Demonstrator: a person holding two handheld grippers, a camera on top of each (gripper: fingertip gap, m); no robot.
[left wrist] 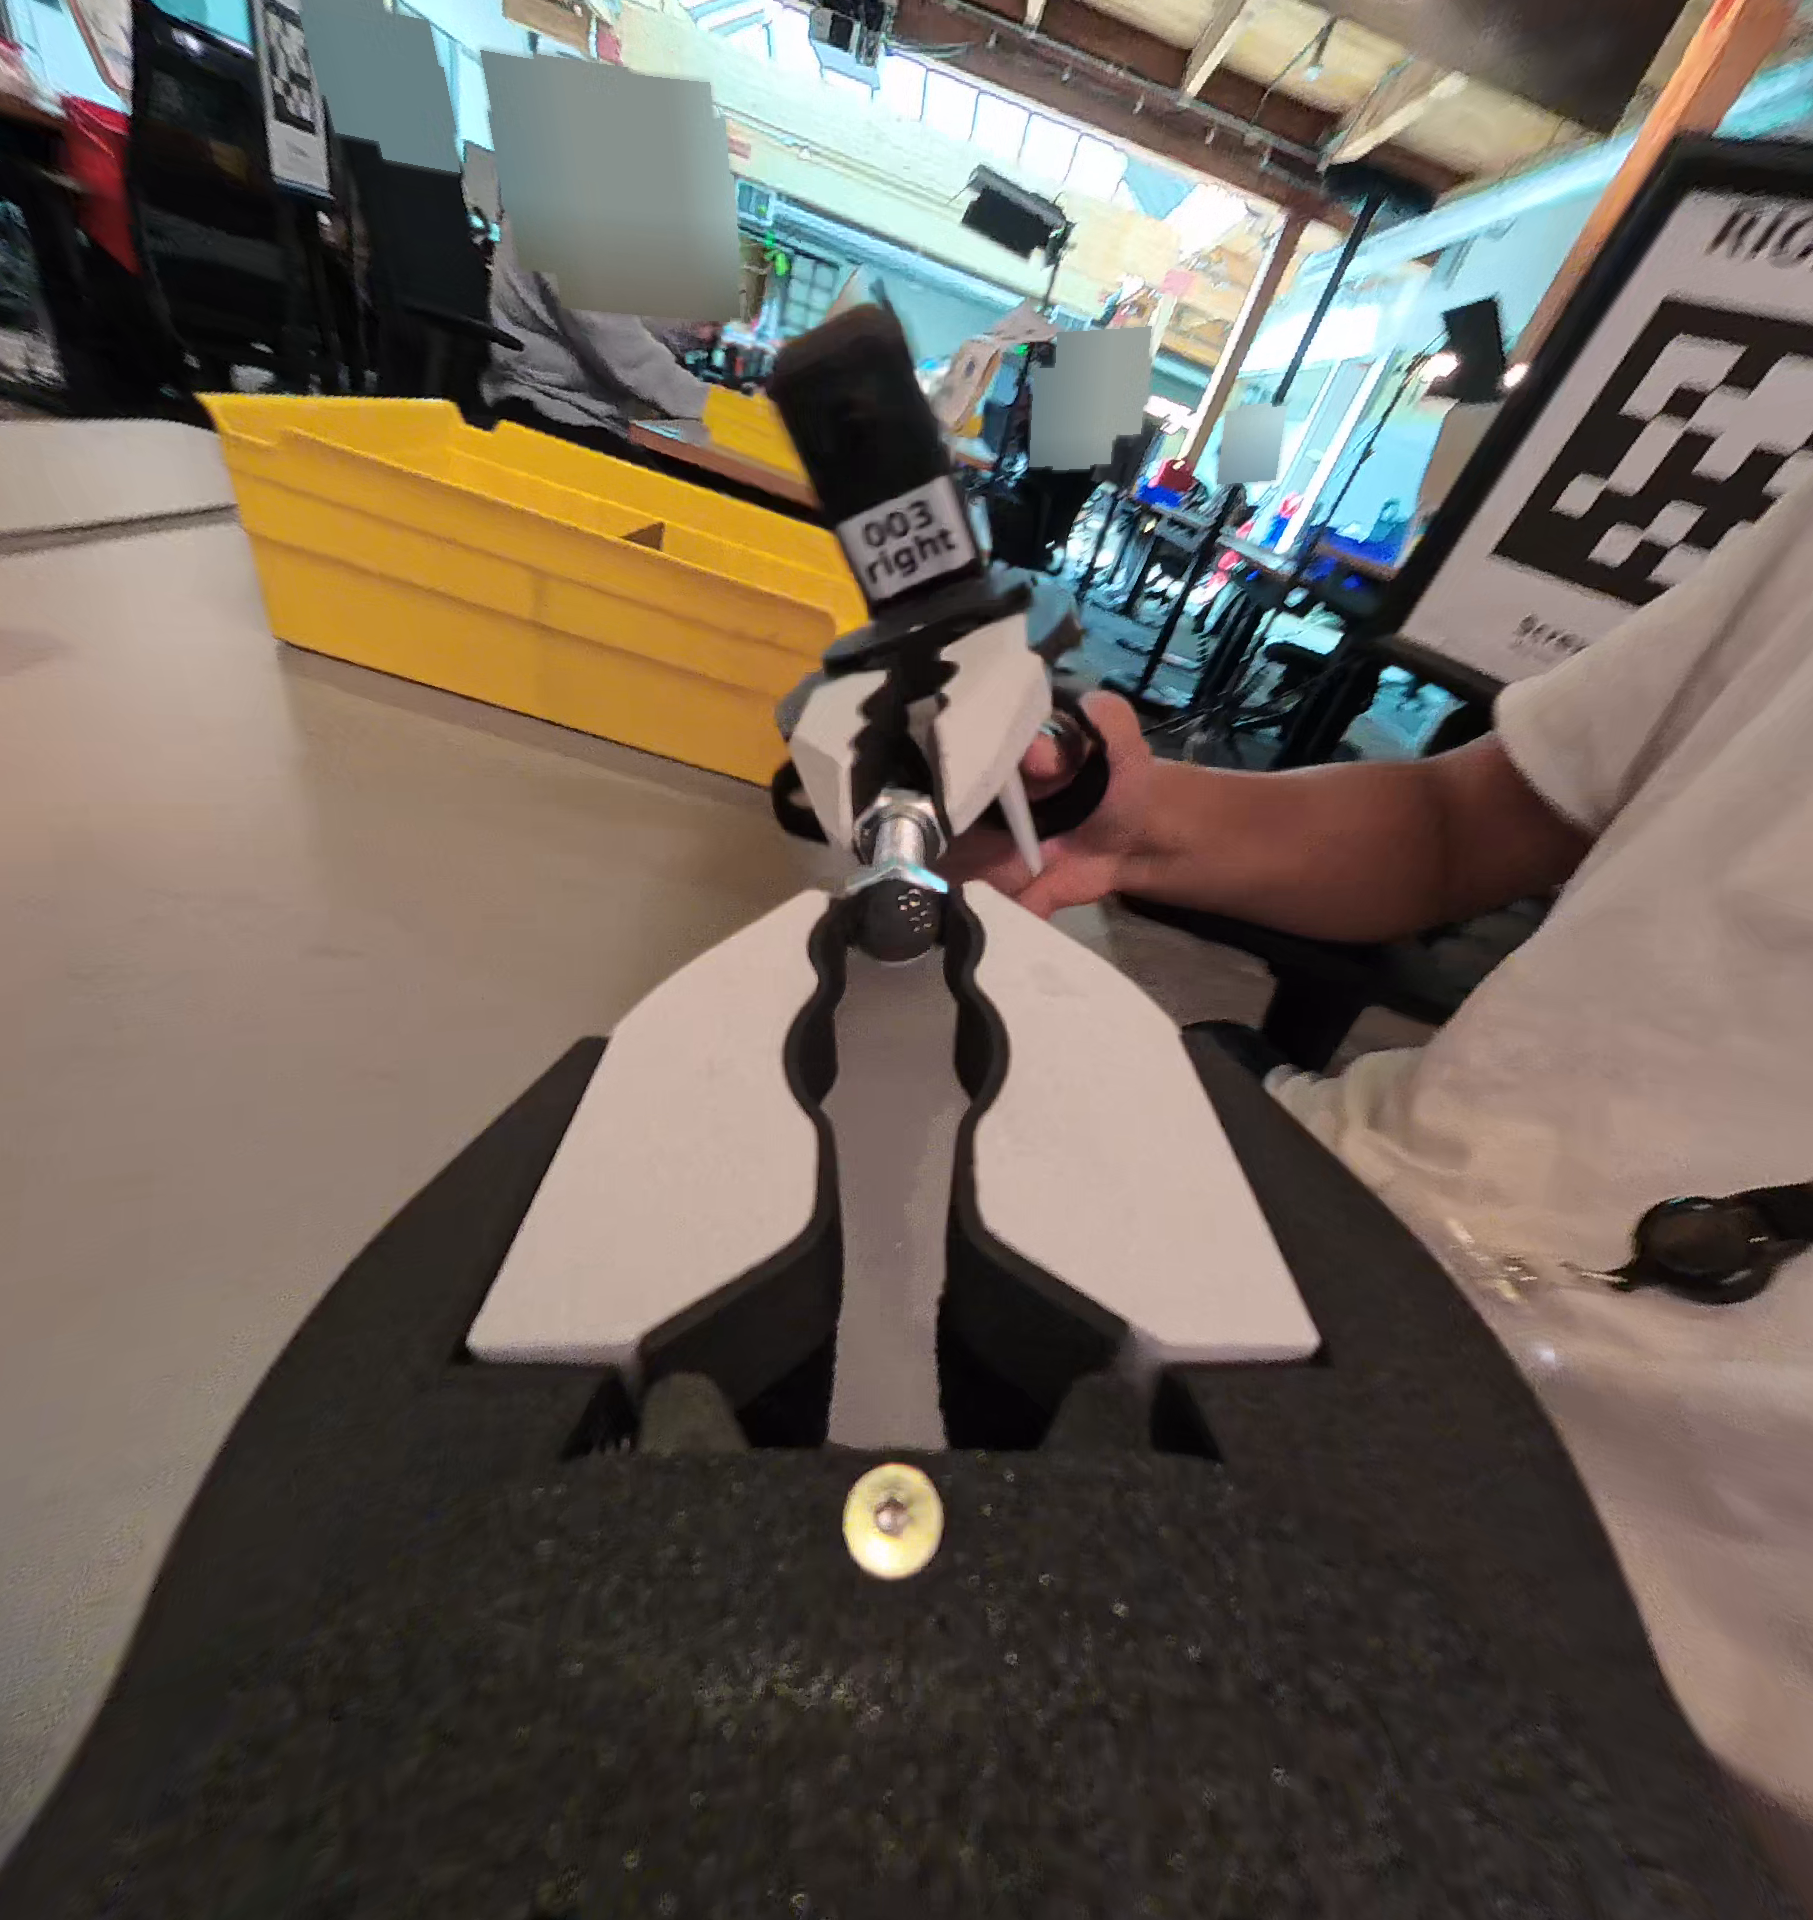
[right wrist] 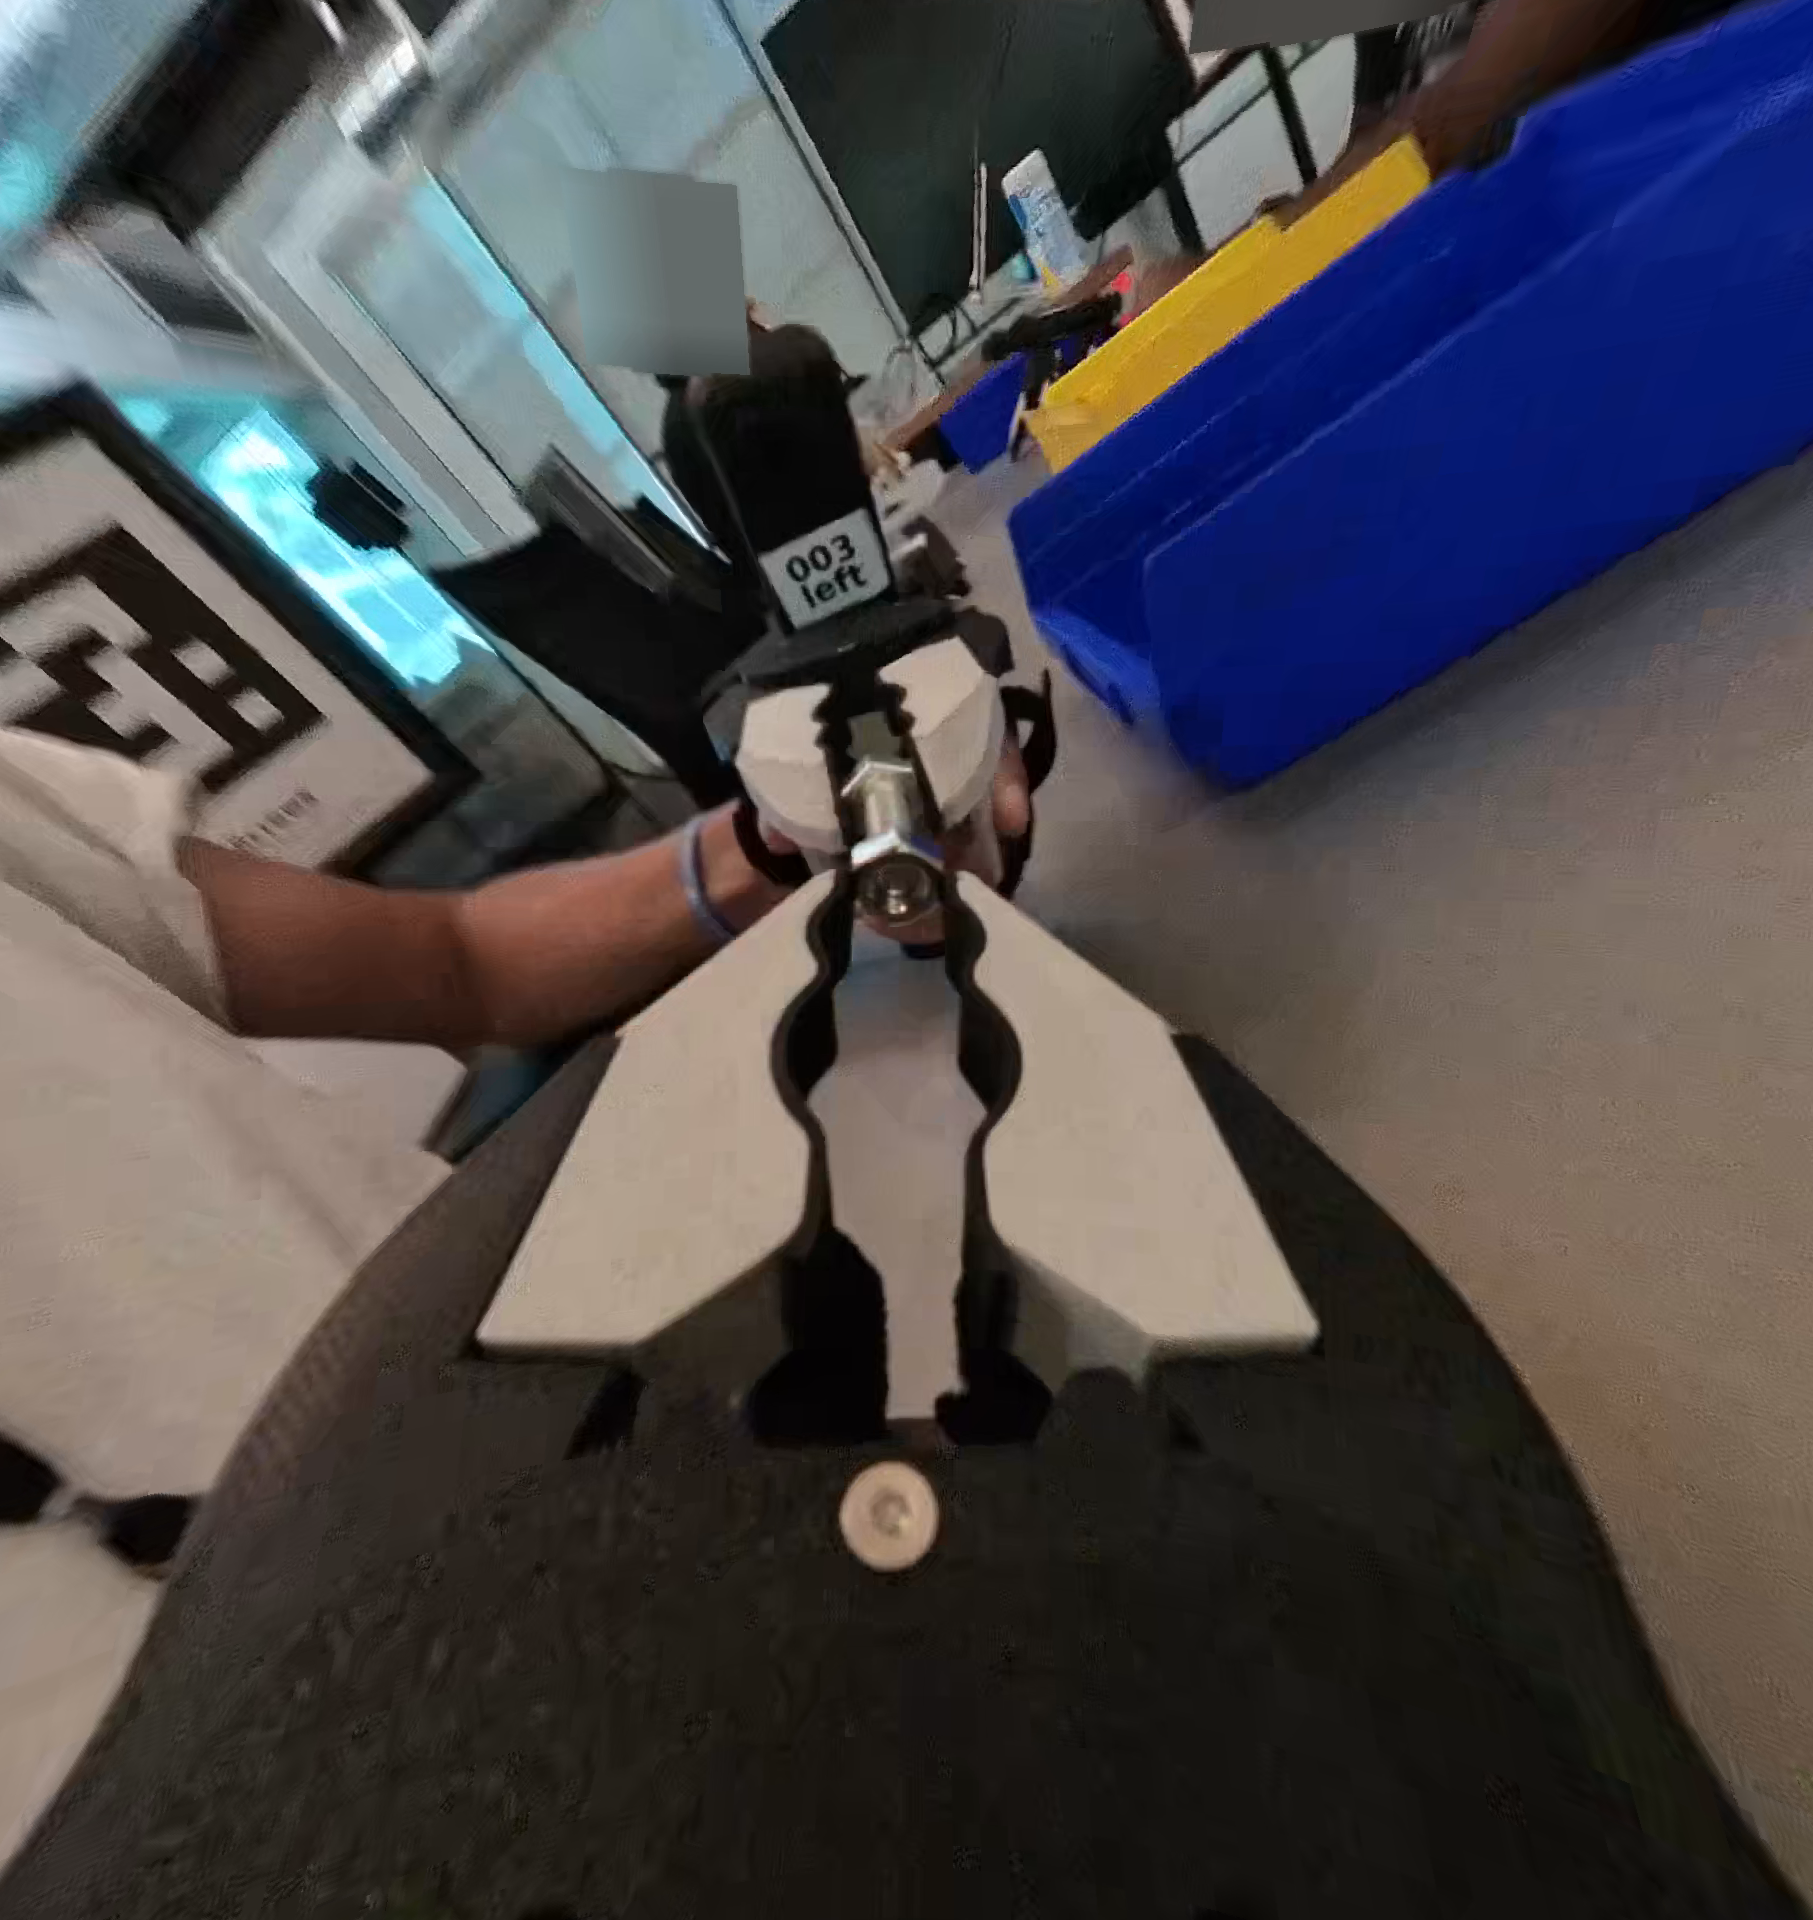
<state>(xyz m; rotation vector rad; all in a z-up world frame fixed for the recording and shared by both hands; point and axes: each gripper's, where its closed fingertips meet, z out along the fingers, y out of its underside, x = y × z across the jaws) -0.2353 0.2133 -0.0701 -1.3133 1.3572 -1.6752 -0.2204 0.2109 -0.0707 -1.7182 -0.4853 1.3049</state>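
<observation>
Bolt (left wrist: 897,854), silver, with hex nuts on its shank, caught in the air between two facing pairs of tongs, above the pale tabletop (left wrist: 258,883) and touching nothing else. Left tongs (left wrist: 897,920) closed down on the near, rounded end; tips drawn in tight against metal, only the wavy inner channel gaping behind them. Right tongs (left wrist: 897,800) clamped on the far end, nose pointing straight back at the left pair, right hand (left wrist: 1084,821) wrapped round the handle behind. Long axis of bolt in line with both pairs of fingers, so seen almost end-on from either wrist camera; runs roughly level, from the left pair directly ahead to the right pair. Neither side nearer: one end to each, nuts showing in the short stretch between the two sets of tips. From the right wrist camera, same arrangement mirrored, left hand (right wrist: 1001,800) behind the far pair, bare forearm reaching in from a white shirt (right wrist: 102,1143). Yellow bin (left wrist: 528,582) well apart on the tabletop beyond the right pair; blue bin (right wrist: 1453,499) well apart on the other side. Black-and-white marker board (left wrist: 1691,436) standing behind the shirt.
</observation>
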